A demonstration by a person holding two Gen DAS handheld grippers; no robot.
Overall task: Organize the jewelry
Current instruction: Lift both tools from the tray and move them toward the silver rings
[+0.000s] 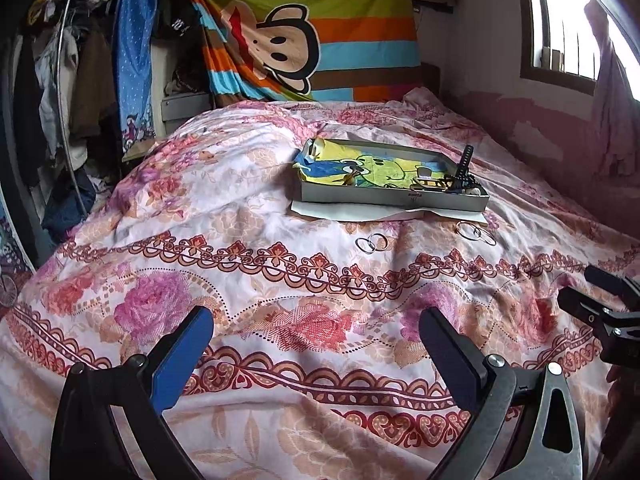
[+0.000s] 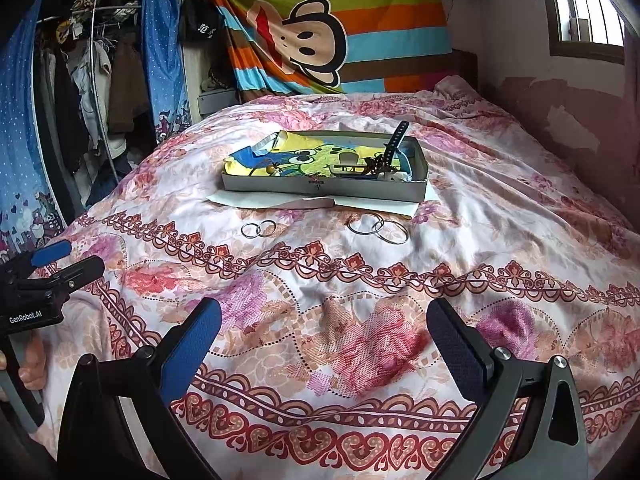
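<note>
— Where does the jewelry lie?

— Two small rings and three larger bangles rest on the floral bedspread just in front of the grey tray, apparently awaiting sorting.

— And the tools?

— The left tool and right tool hover well short of the tray, both spread wide and empty. The tangle in the tray's right end is hard to make out.

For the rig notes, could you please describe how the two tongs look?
Both match: the left tongs and right tongs have black frames, silver pivot bolts and flat fingers with blue pads. White GenRobot.AI lettering marks the left one's body. No cables show.
</note>
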